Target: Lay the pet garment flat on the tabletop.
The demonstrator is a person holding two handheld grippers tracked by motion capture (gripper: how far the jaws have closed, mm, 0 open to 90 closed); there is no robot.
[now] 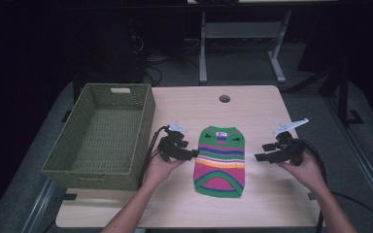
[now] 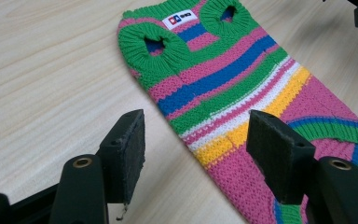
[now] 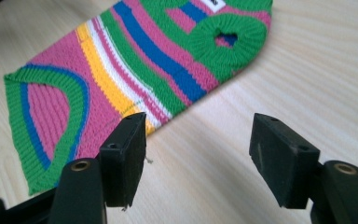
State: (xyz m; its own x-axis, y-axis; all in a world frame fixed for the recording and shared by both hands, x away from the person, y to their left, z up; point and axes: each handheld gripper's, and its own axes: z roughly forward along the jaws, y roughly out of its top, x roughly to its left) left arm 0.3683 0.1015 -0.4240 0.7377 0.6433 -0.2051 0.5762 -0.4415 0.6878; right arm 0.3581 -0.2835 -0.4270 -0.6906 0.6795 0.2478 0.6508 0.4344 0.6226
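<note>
Lying flat between left gripper (image 1: 194, 154) and right gripper (image 1: 257, 157), striped knit sweater (image 1: 221, 160), long axis running away, both jaws apart and empty, left nearer.

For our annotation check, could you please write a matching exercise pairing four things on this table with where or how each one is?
Things:
1. striped sweater
2. woven basket
3. left gripper
4. round hole

Places or states:
A. at the table's left edge, nothing inside
B. near the table's far edge
C. flat in the middle, between both grippers
D. jaws open beside the sweater's left side, gripping nothing

Pairs: 1-C, 2-A, 3-D, 4-B
</note>
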